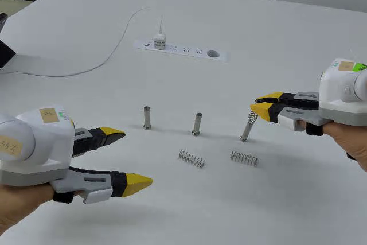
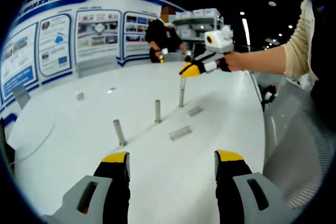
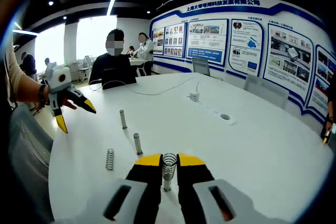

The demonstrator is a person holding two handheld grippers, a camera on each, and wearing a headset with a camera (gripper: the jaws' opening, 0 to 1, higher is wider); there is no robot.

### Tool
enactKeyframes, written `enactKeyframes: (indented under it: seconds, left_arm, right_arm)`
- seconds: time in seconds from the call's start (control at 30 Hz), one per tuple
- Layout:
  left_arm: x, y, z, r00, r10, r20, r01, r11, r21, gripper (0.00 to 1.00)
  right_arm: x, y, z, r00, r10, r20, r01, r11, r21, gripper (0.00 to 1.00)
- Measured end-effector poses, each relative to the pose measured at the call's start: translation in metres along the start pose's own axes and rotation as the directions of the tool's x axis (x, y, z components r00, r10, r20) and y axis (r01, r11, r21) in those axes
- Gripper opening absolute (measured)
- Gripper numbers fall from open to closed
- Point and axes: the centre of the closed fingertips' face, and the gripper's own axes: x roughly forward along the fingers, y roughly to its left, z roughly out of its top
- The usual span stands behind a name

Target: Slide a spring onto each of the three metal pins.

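Broadly, over the white surface (image 1: 258, 21): holds left hand-held gripper (image 1: 136, 158) wide and back, out of the way; pinches a spring (image 1: 251, 118) in right hand-held gripper (image 1: 256, 105) atop the right pin (image 1: 245, 133), probably partly threaded. Leaves other pins (image 1: 196, 124) bare, loose springs (image 1: 191, 158) lying ready nearby.

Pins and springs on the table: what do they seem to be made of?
Pins: grey with a dull sheen, likely bare steel. Loose springs: thin silvery coiled wire, probably steel too, as is the spring the right gripper pinches.
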Motion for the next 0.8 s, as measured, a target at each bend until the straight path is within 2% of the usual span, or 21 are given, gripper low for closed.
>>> enactKeyframes:
  seconds: [0.3,0.8]
  left_arm:
    - [0.000,0.001,0.000,1.0000,0.002,-0.001,-0.002,1.000,-0.004,0.66]
    - [-0.001,0.000,-0.002,1.0000,0.003,-0.006,-0.003,1.000,-0.008,0.66]
  right_arm:
    - [0.004,0.001,-0.008,1.0000,-0.001,0.000,0.001,1.000,0.011,0.12]
    - [0.016,0.003,-0.029,0.9993,-0.010,-0.035,0.011,0.999,0.033,0.12]
